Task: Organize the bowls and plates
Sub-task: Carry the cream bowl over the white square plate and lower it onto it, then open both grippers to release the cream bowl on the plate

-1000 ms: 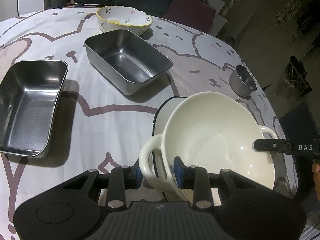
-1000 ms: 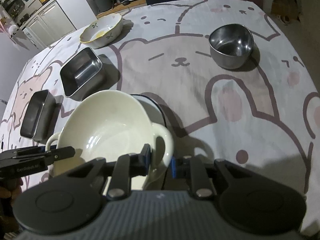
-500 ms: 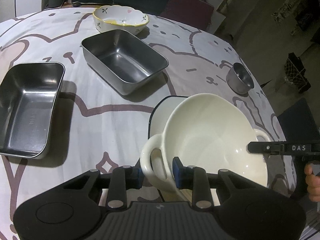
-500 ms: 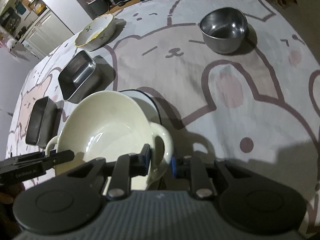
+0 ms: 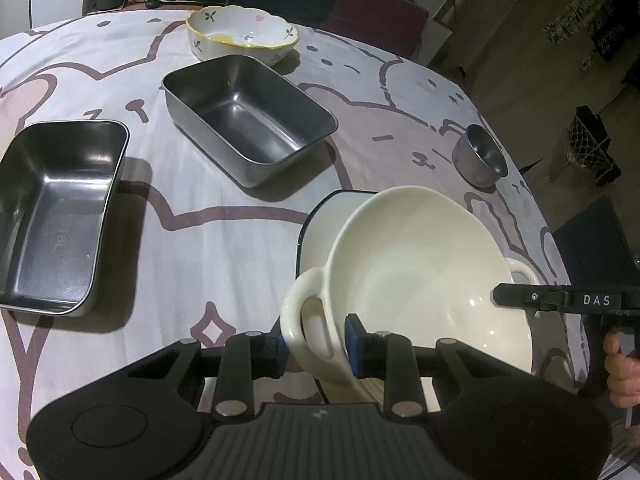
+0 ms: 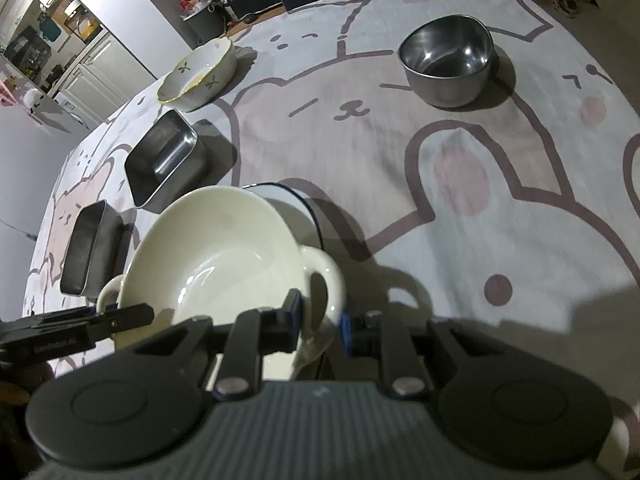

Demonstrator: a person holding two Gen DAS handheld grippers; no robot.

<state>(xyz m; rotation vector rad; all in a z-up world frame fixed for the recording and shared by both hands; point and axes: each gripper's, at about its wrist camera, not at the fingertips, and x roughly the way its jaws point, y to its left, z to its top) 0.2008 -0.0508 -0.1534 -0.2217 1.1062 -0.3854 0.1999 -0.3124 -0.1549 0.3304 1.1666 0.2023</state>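
1. Left wrist view: the tabletop (image 5: pixel 248 248) wears a white cloth printed with cartoon bears and carries all the dishes.
2. A cream two-handled bowl (image 5: pixel 424 264) is held tilted above a white plate with a dark rim (image 5: pixel 320 224), which lies on the cloth just under it.
3. Two steel rectangular trays sit well apart from the bowl: the near tray (image 5: pixel 60 216) at the left edge, the far tray (image 5: pixel 248 120) beyond it.
4. A floral ceramic bowl (image 5: pixel 244 34) stands just behind the far tray.
5. A small steel bowl (image 6: pixel 448 60) stands alone on the right side.
6. The left gripper (image 5: pixel 316 346) has its jaws clamped on the cream bowl's near handle.
7. The right gripper (image 6: pixel 320 320) has its jaws clamped on the opposite handle.
8. A hand (image 5: pixel 620 372) grips the right gripper's body.
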